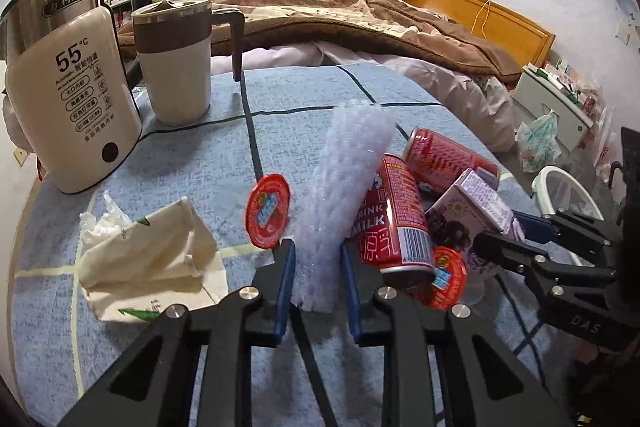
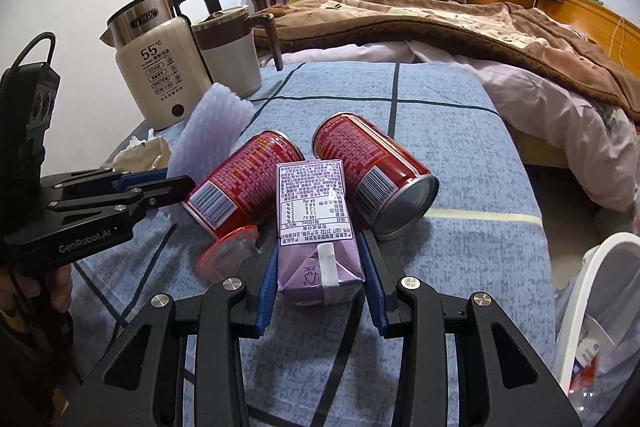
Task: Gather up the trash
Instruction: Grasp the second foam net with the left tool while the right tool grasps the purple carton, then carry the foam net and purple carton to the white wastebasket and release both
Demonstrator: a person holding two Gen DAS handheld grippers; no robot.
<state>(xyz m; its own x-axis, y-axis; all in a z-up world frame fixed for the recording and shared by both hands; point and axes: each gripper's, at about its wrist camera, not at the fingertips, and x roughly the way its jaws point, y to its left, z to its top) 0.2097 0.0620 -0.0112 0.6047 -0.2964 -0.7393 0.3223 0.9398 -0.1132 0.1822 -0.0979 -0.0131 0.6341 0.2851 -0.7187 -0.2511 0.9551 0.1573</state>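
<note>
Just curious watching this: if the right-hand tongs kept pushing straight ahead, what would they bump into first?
The right tongs already clamp the purple carton. Straight on, they would likely push it against the two red cans lying just beyond, though depth is hard to judge.

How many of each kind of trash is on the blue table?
Red cans: 2
Purple drink cartons: 1, in the right gripper
White foam sheets: 1, in the left gripper
Red jelly cups: 2
Crumpled tissues: 1
Total: 7
</note>
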